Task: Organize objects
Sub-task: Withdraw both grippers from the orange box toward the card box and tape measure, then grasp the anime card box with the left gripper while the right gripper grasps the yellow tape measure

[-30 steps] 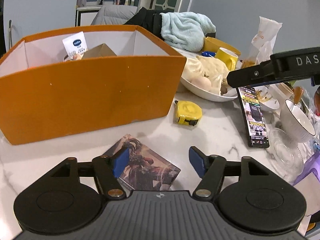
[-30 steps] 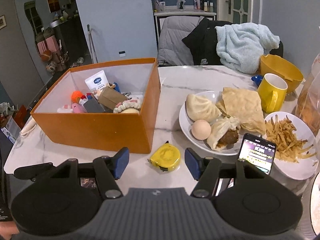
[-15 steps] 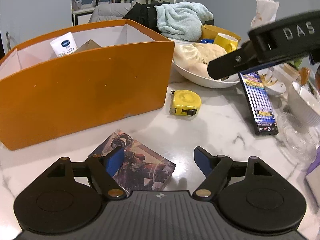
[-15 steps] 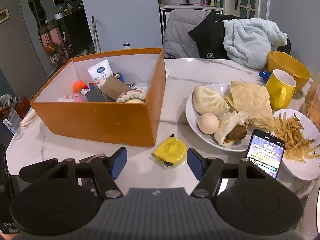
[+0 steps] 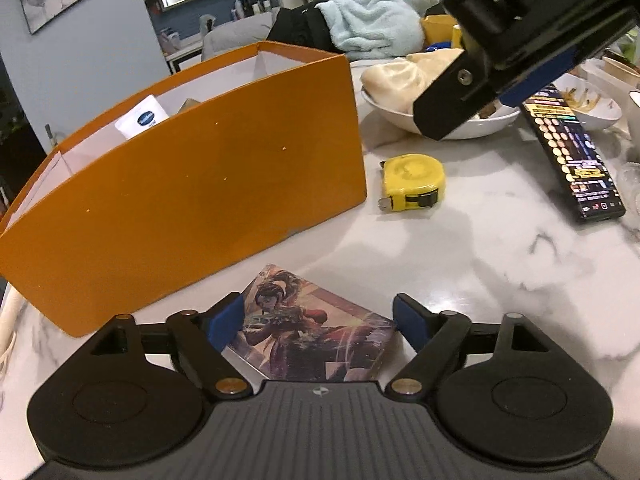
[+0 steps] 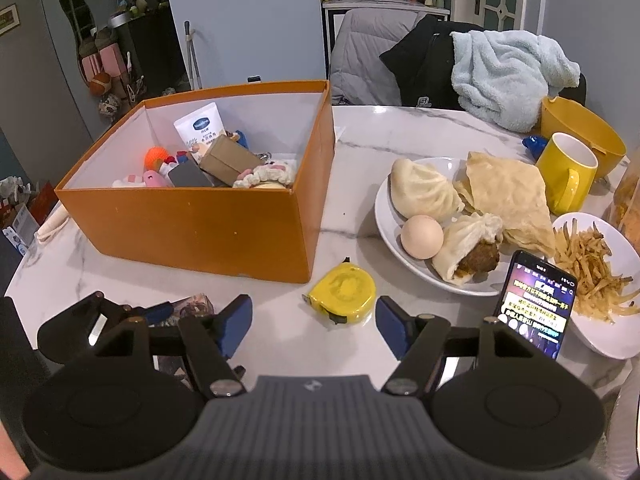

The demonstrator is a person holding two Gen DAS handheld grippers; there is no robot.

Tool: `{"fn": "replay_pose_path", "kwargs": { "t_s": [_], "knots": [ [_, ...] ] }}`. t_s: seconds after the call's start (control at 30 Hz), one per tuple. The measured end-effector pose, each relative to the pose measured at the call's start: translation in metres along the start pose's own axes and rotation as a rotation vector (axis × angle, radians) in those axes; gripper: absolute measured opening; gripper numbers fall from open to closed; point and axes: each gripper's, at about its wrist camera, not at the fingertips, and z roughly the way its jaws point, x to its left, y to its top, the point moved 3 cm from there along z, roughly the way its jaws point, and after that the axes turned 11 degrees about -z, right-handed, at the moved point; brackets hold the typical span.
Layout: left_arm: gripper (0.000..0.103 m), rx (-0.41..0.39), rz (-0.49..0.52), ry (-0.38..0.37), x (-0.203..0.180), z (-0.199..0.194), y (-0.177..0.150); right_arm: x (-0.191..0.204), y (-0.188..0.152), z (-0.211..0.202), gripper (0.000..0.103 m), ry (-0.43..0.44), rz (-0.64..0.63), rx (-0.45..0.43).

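An orange box (image 5: 192, 184) (image 6: 200, 224) holding several small items stands on the marble table. A small illustrated card box (image 5: 316, 328) lies flat in front of it, between the fingers of my open left gripper (image 5: 320, 320), which straddles it; whether the pads touch it I cannot tell. A corner of the card box shows in the right wrist view (image 6: 192, 306). A yellow tape measure (image 5: 414, 180) (image 6: 344, 292) lies on the table just ahead of my open, empty right gripper (image 6: 314, 320), which hovers above the table and shows at the top right of the left wrist view (image 5: 520, 52).
A white plate of buns, an egg and flatbread (image 6: 440, 216) sits right of the box. A lit phone (image 6: 536, 304) (image 5: 572, 152) leans beside a plate of fries (image 6: 600, 280). A yellow mug (image 6: 566, 178) and a yellow bowl (image 6: 580, 132) stand behind.
My left gripper has moved forward and down, so the card box now lies between its fingers. My right gripper has moved a little closer to the tape measure.
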Motion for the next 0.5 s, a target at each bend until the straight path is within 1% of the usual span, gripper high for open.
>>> {"fn": "replay_pose_path", "kwargs": {
  "t_s": [0.1,0.4,0.5],
  "knots": [
    [0.103,0.007,-0.016,0.011,0.003,0.001,-0.001,0.001,-0.002,0.002,0.07,0.0,-0.006,0.006],
    [0.103,0.016,-0.036,0.023,0.015,0.001,-0.002,0.0,-0.006,0.01,0.07,-0.007,-0.018,0.036],
    [0.103,0.03,-0.044,0.033,0.02,0.0,-0.002,-0.001,-0.007,0.008,0.071,-0.016,-0.018,0.04]
  ]
}}
